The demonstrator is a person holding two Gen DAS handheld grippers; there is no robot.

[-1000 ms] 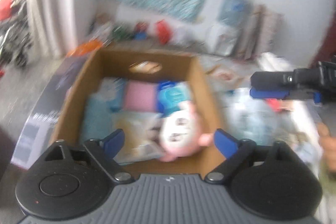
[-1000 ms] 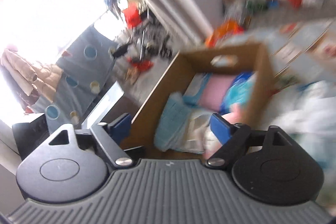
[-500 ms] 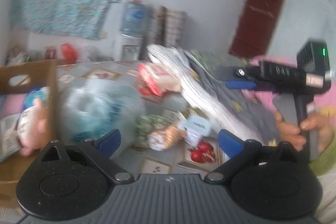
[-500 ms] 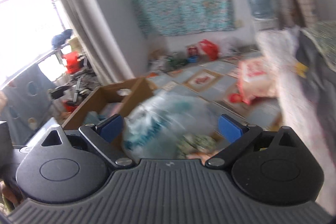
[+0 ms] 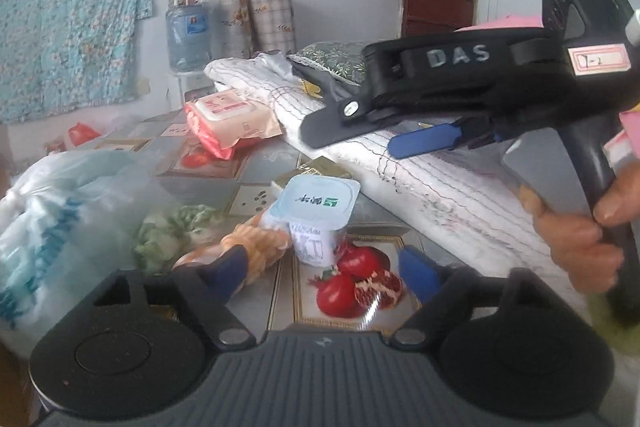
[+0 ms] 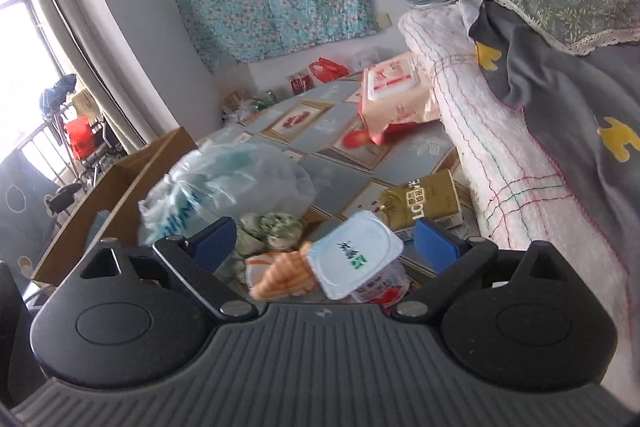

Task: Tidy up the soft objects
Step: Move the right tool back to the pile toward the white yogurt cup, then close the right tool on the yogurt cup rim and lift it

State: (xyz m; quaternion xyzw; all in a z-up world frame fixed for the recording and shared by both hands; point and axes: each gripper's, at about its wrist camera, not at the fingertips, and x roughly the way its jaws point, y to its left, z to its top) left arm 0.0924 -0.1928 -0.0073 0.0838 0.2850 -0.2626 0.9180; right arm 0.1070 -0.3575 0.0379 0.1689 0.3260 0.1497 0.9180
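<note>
Patterned tabletop (image 5: 264, 163) crowded beside a folded white blanket (image 5: 420, 171).
Both hand-held grippers gape empty, the left hand-held gripper (image 5: 320, 267) just narrowing; white foil-lidded yogurt cup (image 5: 316, 215) ahead, crinkly clear plastic bag (image 5: 68, 211) leftward.

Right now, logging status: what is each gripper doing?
Left gripper: open, holding nothing, fingers just closing somewhat.
Right gripper: open, holding nothing.

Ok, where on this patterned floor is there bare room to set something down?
Bare floor lies between the plastic bag and the wipes pack. It is crowded nearer: yogurt cup, green bundle and gold box cluster beside the white quilt.
</note>
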